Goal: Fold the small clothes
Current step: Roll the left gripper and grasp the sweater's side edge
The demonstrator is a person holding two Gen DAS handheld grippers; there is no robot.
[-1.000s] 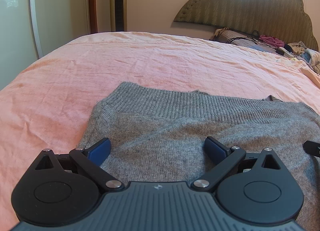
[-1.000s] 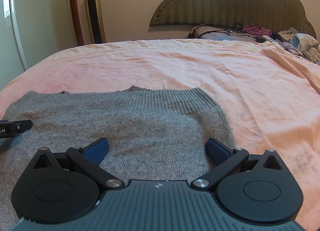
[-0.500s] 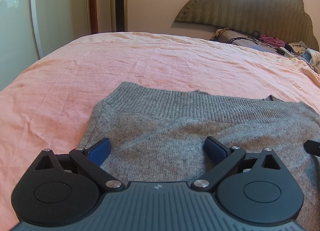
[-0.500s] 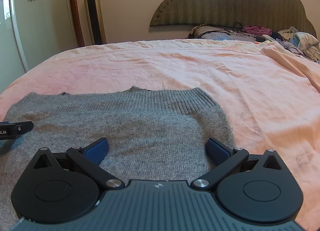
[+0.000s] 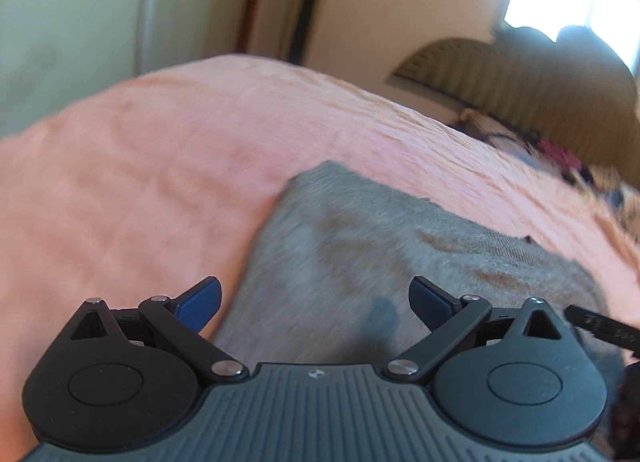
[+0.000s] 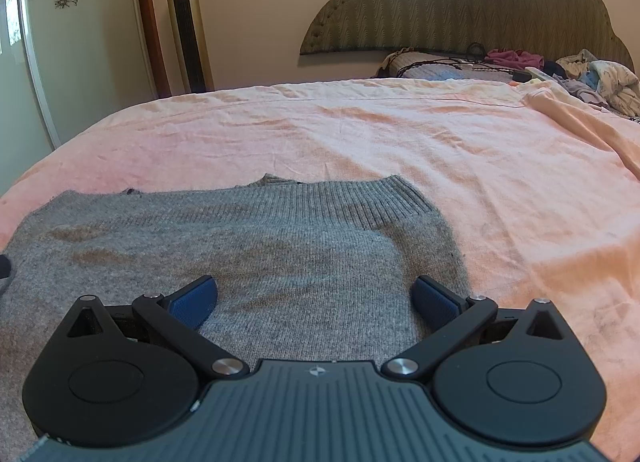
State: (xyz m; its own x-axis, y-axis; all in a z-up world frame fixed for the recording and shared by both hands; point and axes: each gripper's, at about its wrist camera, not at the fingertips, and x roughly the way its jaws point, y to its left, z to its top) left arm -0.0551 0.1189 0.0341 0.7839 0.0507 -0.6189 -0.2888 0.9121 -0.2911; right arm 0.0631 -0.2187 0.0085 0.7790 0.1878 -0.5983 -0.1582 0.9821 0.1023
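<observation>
While both grippers hang empty, the grey sweater [image 6: 248, 246] lies flat on the pink bed [image 6: 400, 133].
Left view, blurred: left gripper [image 5: 314, 298] fingers spread near the sweater's corner; a hasty pinch could miss. Right view: right gripper [image 6: 314, 298] fingers spread above the ribbed hem, which could bunch.

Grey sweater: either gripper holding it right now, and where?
Neither. The left gripper and right gripper are both open above the grey sweater, nothing between the fingers.

pink bed [image 6: 400, 133], scalloped headboard [image 6: 460, 1], gold tower heater [image 6: 188, 25].
</observation>
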